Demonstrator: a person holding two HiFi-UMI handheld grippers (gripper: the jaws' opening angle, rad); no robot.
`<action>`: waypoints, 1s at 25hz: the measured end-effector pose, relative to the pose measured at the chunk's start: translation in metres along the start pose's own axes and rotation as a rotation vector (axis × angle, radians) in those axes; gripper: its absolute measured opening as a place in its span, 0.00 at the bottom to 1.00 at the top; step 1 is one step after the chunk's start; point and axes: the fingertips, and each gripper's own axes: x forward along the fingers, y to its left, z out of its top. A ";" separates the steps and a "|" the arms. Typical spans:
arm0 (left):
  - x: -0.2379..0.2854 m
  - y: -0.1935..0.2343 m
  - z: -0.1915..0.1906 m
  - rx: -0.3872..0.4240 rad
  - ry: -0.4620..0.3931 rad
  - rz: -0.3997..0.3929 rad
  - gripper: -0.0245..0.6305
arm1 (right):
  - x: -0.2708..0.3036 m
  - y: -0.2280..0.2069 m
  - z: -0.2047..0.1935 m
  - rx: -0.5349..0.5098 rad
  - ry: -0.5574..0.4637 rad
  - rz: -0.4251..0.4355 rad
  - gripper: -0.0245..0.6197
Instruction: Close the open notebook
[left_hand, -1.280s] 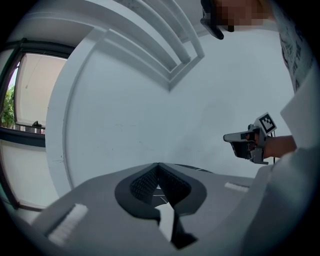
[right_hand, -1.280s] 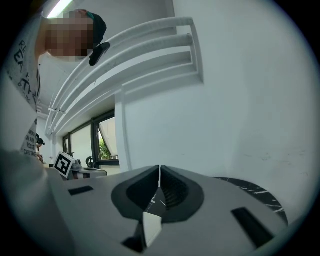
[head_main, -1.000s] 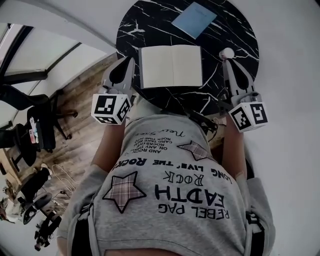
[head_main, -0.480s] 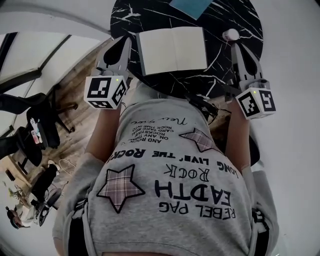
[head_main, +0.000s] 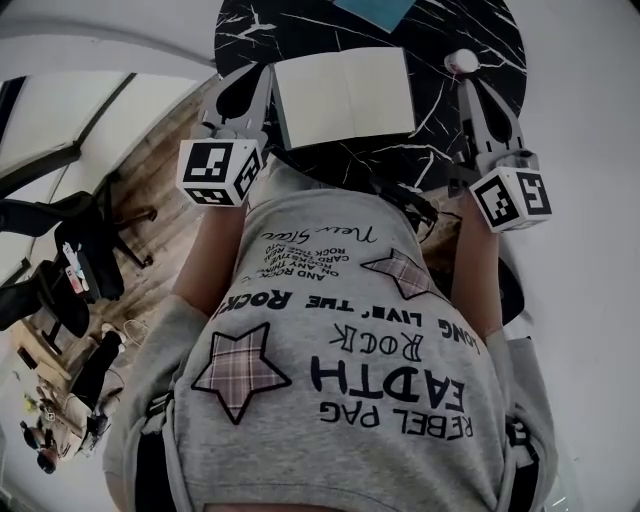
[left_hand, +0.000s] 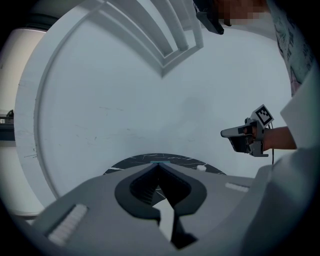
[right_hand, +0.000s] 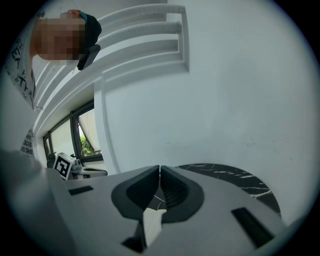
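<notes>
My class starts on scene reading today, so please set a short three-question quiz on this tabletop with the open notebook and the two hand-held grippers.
1. True or false: the open notebook lies spread flat on the black marble table.
2. What lies beyond the open notebook, at the table's far edge? A) a blue booklet B) a red mug C) a pair of scissors
3. Are the jaws of the left hand-held gripper and the right hand-held gripper open or shut?

Key: 1 true; 2 A; 3 both shut.
</notes>
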 end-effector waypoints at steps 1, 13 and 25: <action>0.002 -0.001 -0.001 -0.002 0.001 -0.005 0.05 | 0.000 -0.001 -0.001 0.002 0.000 -0.004 0.06; 0.022 -0.003 -0.040 0.032 0.101 -0.034 0.05 | 0.020 -0.007 -0.048 0.039 0.103 0.034 0.07; 0.043 -0.006 -0.125 -0.018 0.254 -0.015 0.05 | 0.031 -0.033 -0.151 0.092 0.376 0.020 0.23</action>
